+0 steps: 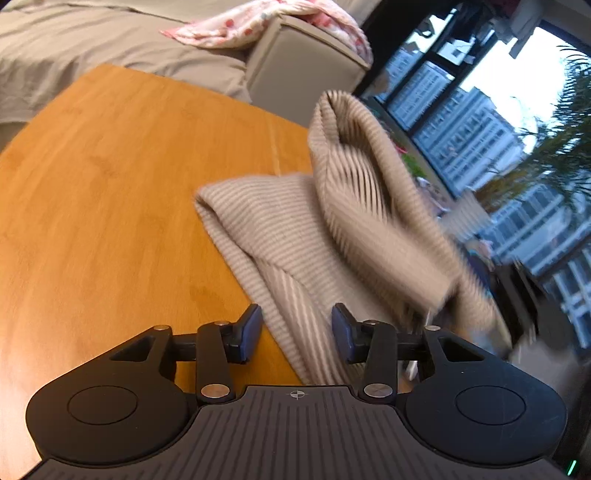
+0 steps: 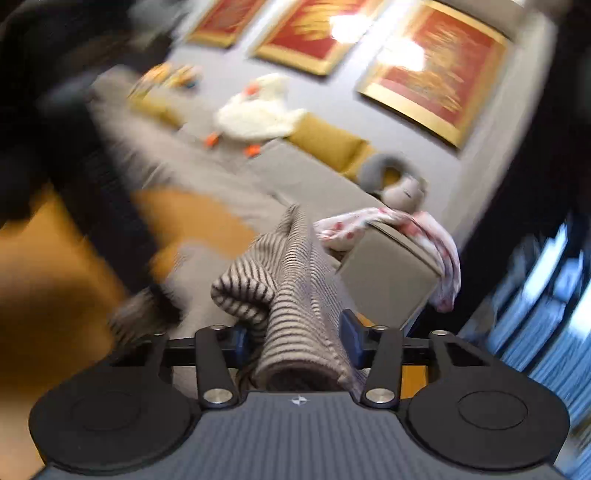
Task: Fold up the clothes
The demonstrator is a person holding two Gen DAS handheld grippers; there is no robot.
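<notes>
A beige ribbed striped garment (image 1: 295, 236) lies partly on the orange wooden table (image 1: 110, 184), its right part lifted in a raised fold (image 1: 354, 155). My left gripper (image 1: 297, 332) is open just above the garment's near edge, fingers either side of the cloth, not clamping it. In the right wrist view my right gripper (image 2: 295, 343) is shut on a bunched fold of the same striped garment (image 2: 295, 295) and holds it up above the table (image 2: 44, 266). The view is motion-blurred.
A grey sofa (image 1: 110, 44) stands behind the table, with a pink patterned cloth (image 1: 258, 22) on its armrest (image 2: 388, 266). A white plush duck (image 2: 258, 114) and yellow cushions (image 2: 328, 140) lie on the sofa. Windows (image 1: 480, 147) are to the right.
</notes>
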